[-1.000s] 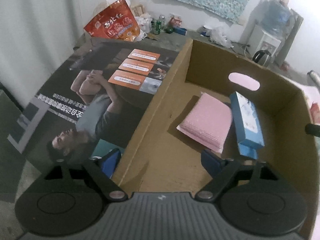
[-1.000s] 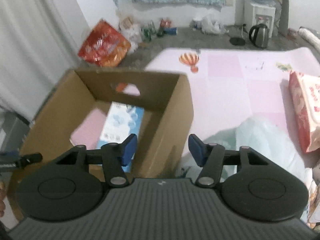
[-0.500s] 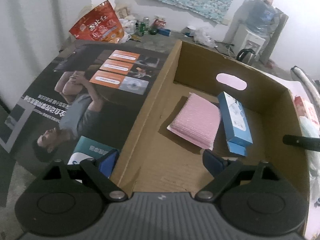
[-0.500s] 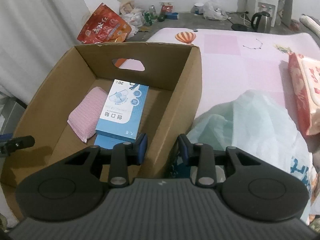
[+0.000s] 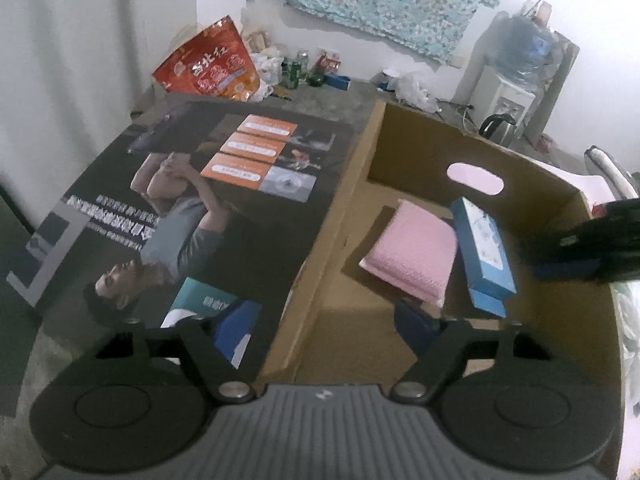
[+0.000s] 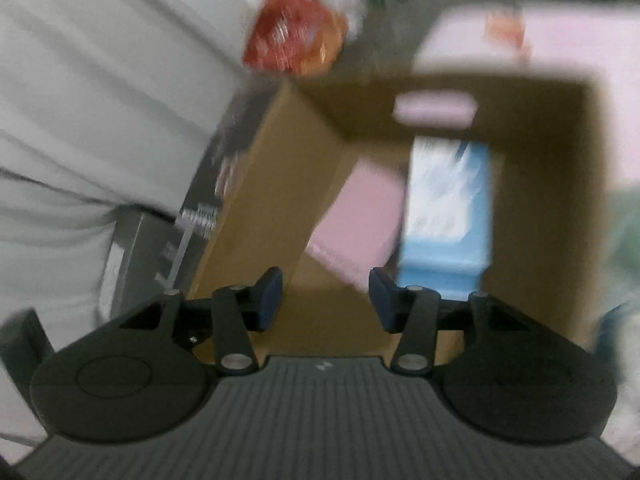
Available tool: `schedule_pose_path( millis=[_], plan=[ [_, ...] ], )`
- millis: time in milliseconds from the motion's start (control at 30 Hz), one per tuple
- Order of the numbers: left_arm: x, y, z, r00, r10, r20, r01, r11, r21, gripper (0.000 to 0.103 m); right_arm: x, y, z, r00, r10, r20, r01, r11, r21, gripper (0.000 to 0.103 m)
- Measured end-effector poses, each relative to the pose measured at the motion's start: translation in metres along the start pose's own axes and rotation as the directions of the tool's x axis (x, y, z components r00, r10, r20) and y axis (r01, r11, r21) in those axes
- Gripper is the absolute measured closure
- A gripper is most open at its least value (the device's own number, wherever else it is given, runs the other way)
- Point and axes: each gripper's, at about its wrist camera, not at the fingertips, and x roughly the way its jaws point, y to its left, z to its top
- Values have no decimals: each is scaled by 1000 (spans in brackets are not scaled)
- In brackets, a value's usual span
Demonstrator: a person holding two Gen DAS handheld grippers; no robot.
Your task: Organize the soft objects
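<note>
An open cardboard box holds a flat pink pad and a blue carton that leans on the pad's right side. My left gripper is open and empty, its fingers astride the box's near-left wall. My right gripper is open and empty above the box's near side; it shows as a dark blurred shape in the left wrist view. The right wrist view is blurred; the pink pad, blue carton and box show in it.
A large dark printed poster lies left of the box. A red snack bag, cans and bottles stand at the back wall. A kettle and water dispenser stand at the back right. A white curtain hangs at left.
My right gripper swung left from the box's right wall to over the box and opened wider. It now reaches into the left wrist view. The left gripper barely moved.
</note>
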Motion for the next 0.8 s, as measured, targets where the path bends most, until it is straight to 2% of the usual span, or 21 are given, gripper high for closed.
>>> schedule_pose_path(
  millis=[100, 300, 667, 800],
  plan=[
    [7, 5, -3, 1000, -6, -30, 6, 1000, -7, 39, 39, 3, 6, 996, -69, -57, 71, 997, 36, 56],
    [12, 9, -4, 998, -27, -48, 26, 1000, -7, 45, 83, -1, 24, 984, -152, -91, 159, 984, 79, 56],
    [18, 6, -5, 996, -45, -72, 45, 999, -3, 45, 99, 5, 40, 976, -217, 5, 217, 976, 24, 59],
    [17, 6, -5, 997, -45, -70, 45, 999, -2, 45, 95, 8, 45, 979, -192, 70, 193, 981, -10, 59]
  ],
)
